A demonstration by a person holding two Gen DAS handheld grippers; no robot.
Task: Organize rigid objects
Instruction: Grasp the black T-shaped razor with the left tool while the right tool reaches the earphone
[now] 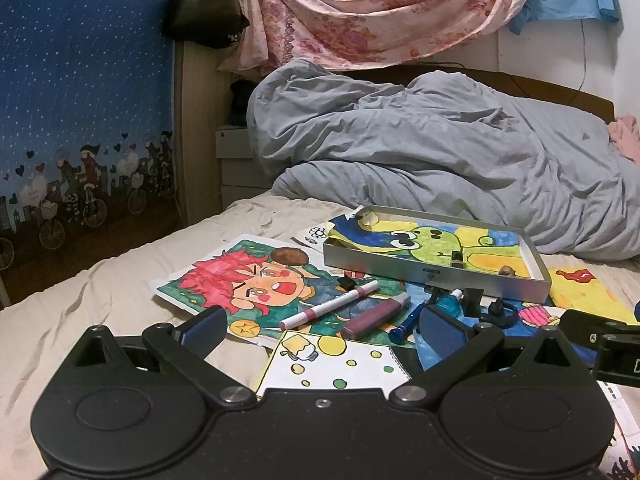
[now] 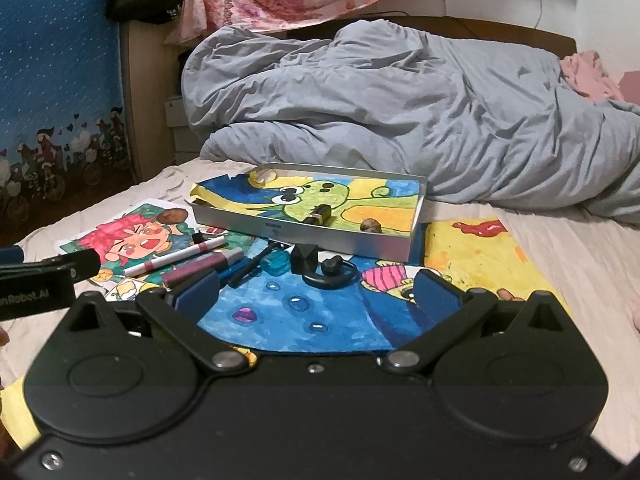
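Observation:
A shallow silver tin tray (image 1: 436,270) (image 2: 304,232) lies on the bed, lined with a frog drawing; a small dark tube (image 2: 318,214) and a walnut (image 2: 372,225) sit inside. In front of it lie a white-and-maroon pen (image 1: 330,306) (image 2: 176,258), a purple lip gloss tube (image 1: 376,317) (image 2: 202,268), a blue pen (image 1: 408,322), a small teal bottle (image 2: 276,262), a black binder clip (image 2: 306,260) and a black earhook (image 2: 330,274). My left gripper (image 1: 320,330) is open, just short of the pens. My right gripper (image 2: 316,294) is open, near the earhook, holding nothing.
Coloured drawings (image 1: 248,280) (image 2: 480,252) cover the beige sheet. A crumpled grey duvet (image 1: 440,152) fills the back of the bed. A blue printed curtain (image 1: 80,100) hangs at left. A brown walnut (image 1: 288,256) rests on the red-haired drawing. The other gripper's black body (image 2: 44,276) shows at left.

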